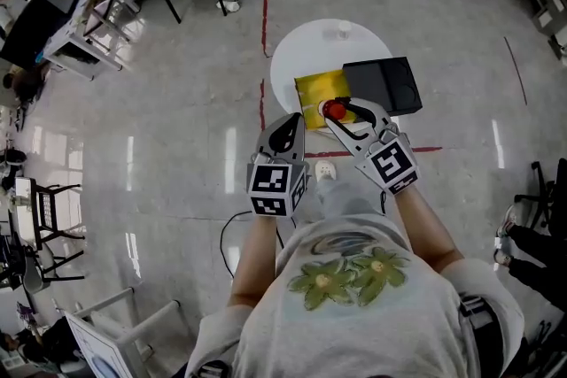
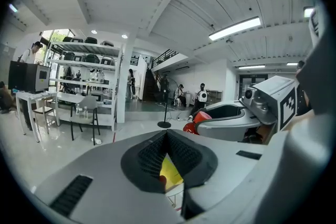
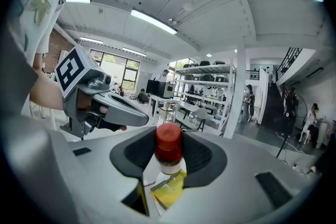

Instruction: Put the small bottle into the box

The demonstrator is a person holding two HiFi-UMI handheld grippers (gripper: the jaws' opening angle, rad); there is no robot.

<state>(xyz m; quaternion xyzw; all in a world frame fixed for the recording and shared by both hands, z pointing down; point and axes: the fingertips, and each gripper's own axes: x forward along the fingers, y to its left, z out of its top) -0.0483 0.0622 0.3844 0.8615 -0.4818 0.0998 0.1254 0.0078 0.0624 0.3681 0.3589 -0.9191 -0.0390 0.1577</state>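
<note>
On a round white table [image 1: 306,49], a yellow box [image 1: 315,89]: top open, glossy inside, contents not readable from above. Touching its right side, a black square piece [image 1: 383,84], matte and flat-faced; lid or second box, cannot tell.

Clamped in the right gripper [image 1: 341,112], the small bottle [image 1: 333,110]: 1 round red cap, smooth and cylindrical, over a pale body. Held upright above the box's near right corner, not inside it. Seen along the right gripper [image 3: 169,157] itself, jaws standing fairly wide, with the dark textured pads [image 3: 137,153] pressed against the small bottle [image 3: 168,139] from both sides at cap and neck. Below the bottle, through the gap, a patch of the yellow box [image 3: 170,186].

Just left of it, the left gripper [image 1: 289,124]: grey plastic, 2 jaws brought together, nothing between them, tips hanging near the table's near edge beside the box's left corner. In the left gripper view, the left gripper [image 2: 167,136] closed at the tips, with only a sliver of yellow showing behind the pads.
</note>
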